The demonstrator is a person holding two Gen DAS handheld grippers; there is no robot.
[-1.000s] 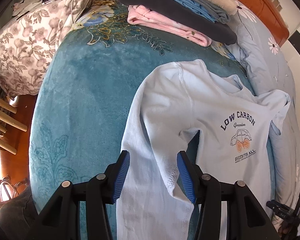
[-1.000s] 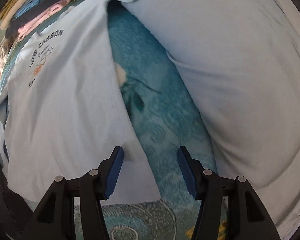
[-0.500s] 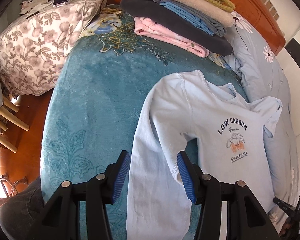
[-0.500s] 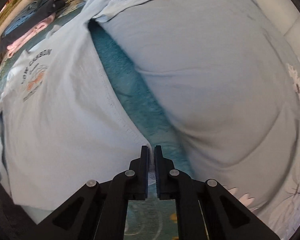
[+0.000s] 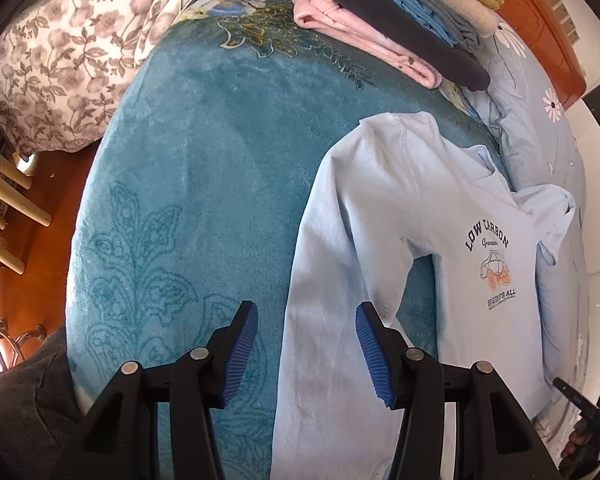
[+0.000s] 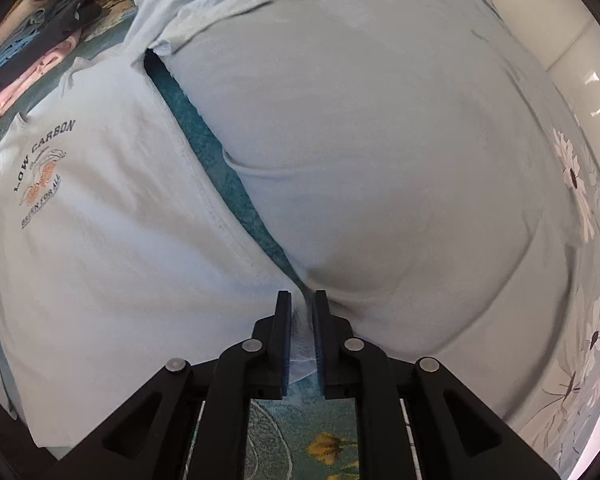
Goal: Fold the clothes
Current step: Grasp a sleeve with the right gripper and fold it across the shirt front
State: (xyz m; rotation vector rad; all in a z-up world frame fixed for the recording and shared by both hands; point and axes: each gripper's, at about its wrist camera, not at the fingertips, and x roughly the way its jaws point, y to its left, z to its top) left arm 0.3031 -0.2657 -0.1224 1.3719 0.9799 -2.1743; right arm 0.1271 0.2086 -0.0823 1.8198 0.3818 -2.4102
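Right wrist: right gripper [image 6: 301, 312] clenched on shirt [image 6: 112, 240] hem corner at lower centre (first fold starting), left gripper [image 5: 306, 354] spread wide over sleeve [image 5: 332, 320], needing to pinch it next.

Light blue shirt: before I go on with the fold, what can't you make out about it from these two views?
- Shirt, left wrist view: the long sleeve's cuff runs off the bottom edge, partly behind the open left hand-held gripper.
- Right wrist view: how much hem the right hand-held gripper has pinched, hidden between its closed fingers.
- Small print under the car logo: too small to read.
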